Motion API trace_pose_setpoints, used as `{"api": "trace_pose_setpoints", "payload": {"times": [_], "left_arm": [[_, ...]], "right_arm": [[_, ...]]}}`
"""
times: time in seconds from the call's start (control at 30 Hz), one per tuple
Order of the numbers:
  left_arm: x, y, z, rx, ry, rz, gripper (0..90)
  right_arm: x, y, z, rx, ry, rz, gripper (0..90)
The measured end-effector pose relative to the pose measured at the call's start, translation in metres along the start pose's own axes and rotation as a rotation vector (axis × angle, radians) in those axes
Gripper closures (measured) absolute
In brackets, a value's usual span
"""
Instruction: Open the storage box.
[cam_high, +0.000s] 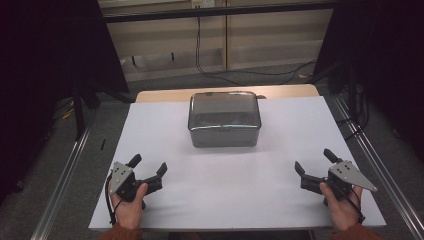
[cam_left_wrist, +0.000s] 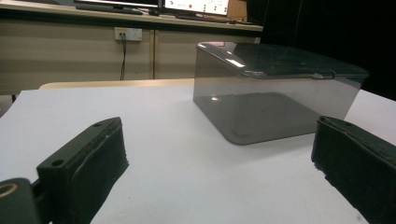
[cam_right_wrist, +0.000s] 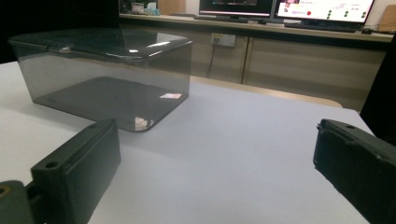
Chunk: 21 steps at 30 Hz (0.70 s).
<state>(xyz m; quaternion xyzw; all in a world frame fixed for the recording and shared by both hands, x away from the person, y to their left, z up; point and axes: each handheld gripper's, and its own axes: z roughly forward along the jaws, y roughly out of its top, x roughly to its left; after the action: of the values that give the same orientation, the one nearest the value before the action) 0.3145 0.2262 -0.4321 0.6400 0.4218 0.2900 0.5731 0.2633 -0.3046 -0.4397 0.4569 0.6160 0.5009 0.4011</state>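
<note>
We are holding the left gripper (cam_high: 148, 167) and right gripper (cam_high: 313, 162) spread wide and empty at the near corners, flanking the lidded smoky box (cam_high: 224, 119) sitting centred ahead, equally distant, long axis crosswise.

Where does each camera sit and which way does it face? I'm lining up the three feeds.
High view: above the person's side, looking forward and down on the white table; both hands and open grippers show.
Left gripper view: rides the left gripper, facing the lidded smoky plastic box between its jaws.
Right gripper view: rides the right gripper, same.
Shared: the box.
</note>
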Motion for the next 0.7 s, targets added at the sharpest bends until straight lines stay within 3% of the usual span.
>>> {"api": "trace_pose_setpoints", "payload": {"times": [0.3, 0.53, 0.7], "left_arm": [[0.001, -0.001, 0.002, 0.016, 0.001, -0.005, 3.0], [0.0, -0.001, 0.002, 0.014, 0.003, -0.011, 3.0], [-0.002, -0.001, 0.002, 0.007, 0.003, -0.007, 3.0]], "right_arm": [[0.0, -0.002, 0.005, 0.023, 0.025, 0.018, 0.4], [0.013, -0.002, 0.013, 0.041, 0.127, 0.008, 0.4], [0.019, 0.001, 0.016, 0.042, 0.152, 0.002, 0.3]]}}
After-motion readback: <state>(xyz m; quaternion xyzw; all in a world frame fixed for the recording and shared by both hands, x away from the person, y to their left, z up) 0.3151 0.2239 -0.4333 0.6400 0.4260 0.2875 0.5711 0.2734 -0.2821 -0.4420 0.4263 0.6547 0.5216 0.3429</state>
